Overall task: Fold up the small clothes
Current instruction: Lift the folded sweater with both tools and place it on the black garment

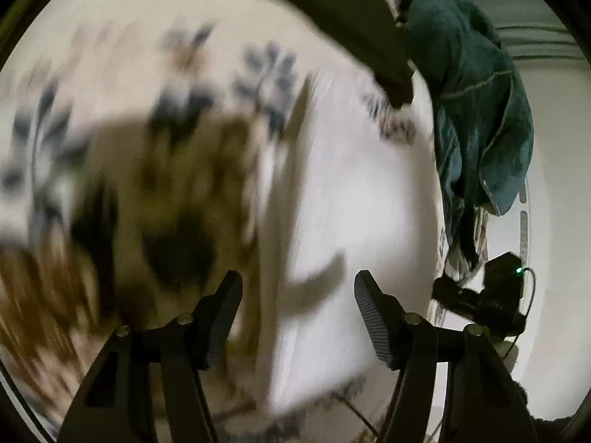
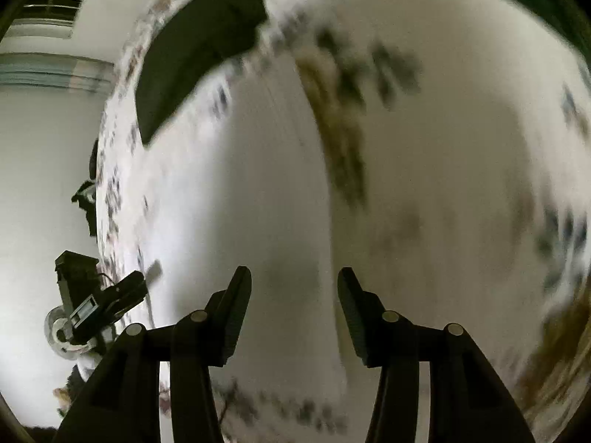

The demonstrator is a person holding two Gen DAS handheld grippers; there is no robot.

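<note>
Both the left gripper (image 1: 297, 312) and the right gripper (image 2: 294, 306) hang with fingers spread and empty above the white floral-printed surface (image 1: 351, 192). A plain white cloth (image 2: 240, 184) lies flat just beyond them, probably spread for folding. A teal garment (image 1: 476, 103) waits at the far right edge, likely next; blur hides finer detail.

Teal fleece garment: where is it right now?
In the left wrist view, the teal fleece garment hangs bunched at the upper right, beside the dark flat folded piece, above the right gripper at the floral-printed sheet's edge.
</note>
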